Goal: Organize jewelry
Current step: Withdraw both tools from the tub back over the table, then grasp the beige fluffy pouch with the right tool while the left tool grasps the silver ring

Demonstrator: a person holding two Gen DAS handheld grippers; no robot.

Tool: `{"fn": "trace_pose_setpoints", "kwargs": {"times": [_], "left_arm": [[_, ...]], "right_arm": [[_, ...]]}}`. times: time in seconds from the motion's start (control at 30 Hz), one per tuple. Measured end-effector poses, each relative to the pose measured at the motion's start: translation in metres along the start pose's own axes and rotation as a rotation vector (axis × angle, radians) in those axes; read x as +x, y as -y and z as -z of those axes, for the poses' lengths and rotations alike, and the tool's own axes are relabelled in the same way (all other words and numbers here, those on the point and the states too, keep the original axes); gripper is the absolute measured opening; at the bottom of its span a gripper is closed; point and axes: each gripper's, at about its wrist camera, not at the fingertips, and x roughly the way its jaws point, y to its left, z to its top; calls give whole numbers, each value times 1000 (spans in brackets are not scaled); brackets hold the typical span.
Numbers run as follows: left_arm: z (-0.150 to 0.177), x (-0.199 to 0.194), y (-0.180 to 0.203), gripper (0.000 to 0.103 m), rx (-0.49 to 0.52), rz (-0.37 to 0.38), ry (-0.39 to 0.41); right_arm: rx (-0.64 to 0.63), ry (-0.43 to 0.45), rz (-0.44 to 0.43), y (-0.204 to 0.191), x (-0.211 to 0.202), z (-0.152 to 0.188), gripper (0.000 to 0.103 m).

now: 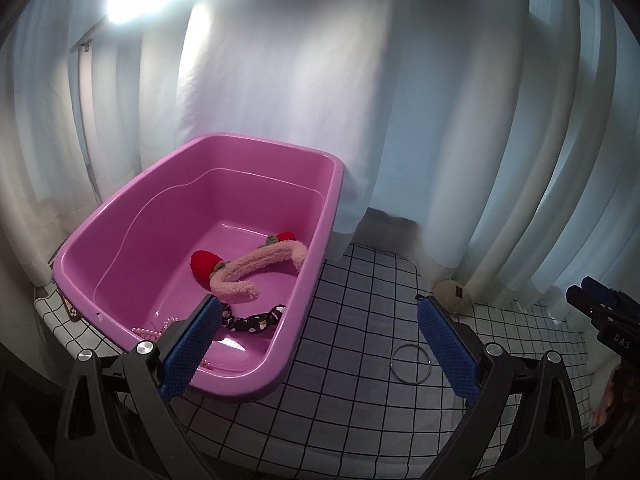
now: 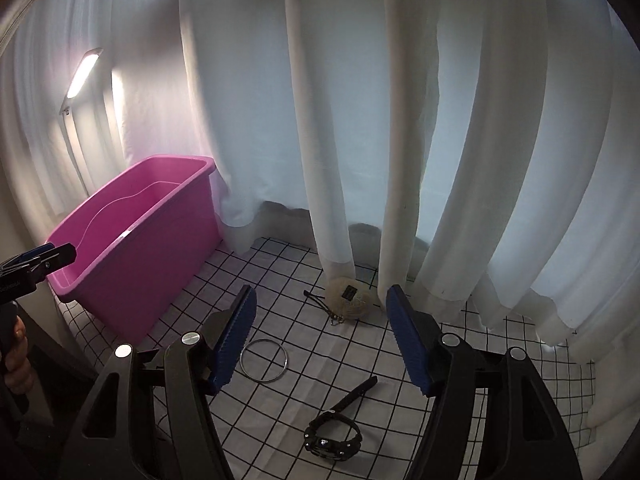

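A pink plastic tub (image 1: 332, 216) stands on the checked cloth; it also shows in the right wrist view (image 2: 132, 268). Inside lie a fuzzy pink headband with red strawberries (image 1: 256, 268), a dark floral scrunchie (image 1: 256, 320) and a pearl string (image 1: 152, 332). My left gripper (image 1: 318, 344) is open and empty over the tub's near right corner. A thin metal bangle (image 1: 411, 363) lies on the cloth right of the tub; it also shows in the right wrist view (image 2: 264, 359). My right gripper (image 2: 322, 336) is open and empty above the bangle and a black watch (image 2: 332, 436).
A cream knitted scrunchie with a dark label (image 2: 352, 300) and a dark hair clip (image 2: 320, 302) lie by the white curtain (image 2: 360, 120). A lamp (image 2: 82, 76) glows at the left. The checked cloth (image 2: 500, 360) reaches right to the curtain.
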Motion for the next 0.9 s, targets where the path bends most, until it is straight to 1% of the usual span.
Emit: {"fn": "trace_pose_setpoints", "kwargs": {"times": [0.1, 0.2, 0.33, 0.47, 0.63, 0.73, 0.9], "left_arm": [[16, 12, 28, 96, 28, 16, -34], [32, 26, 51, 96, 50, -2, -70], [53, 49, 70, 96, 53, -37, -119], [69, 78, 84, 96, 45, -90, -166], [86, 117, 96, 96, 14, -131, -208], [95, 140, 100, 96, -10, -161, -241], [107, 169, 104, 96, -49, -191, -272]], "right_arm": [[30, -25, -3, 25, 6, 17, 64], [23, -60, -14, 43, 19, 29, 64], [19, -110, -66, 62, 48, 38, 64], [39, -154, -138, 79, 83, 38, 64], [19, -207, -209, 89, 137, 34, 64], [-9, -238, -225, 90, 167, 33, 64], [-52, -267, -260, 88, 201, 34, 64]]}}
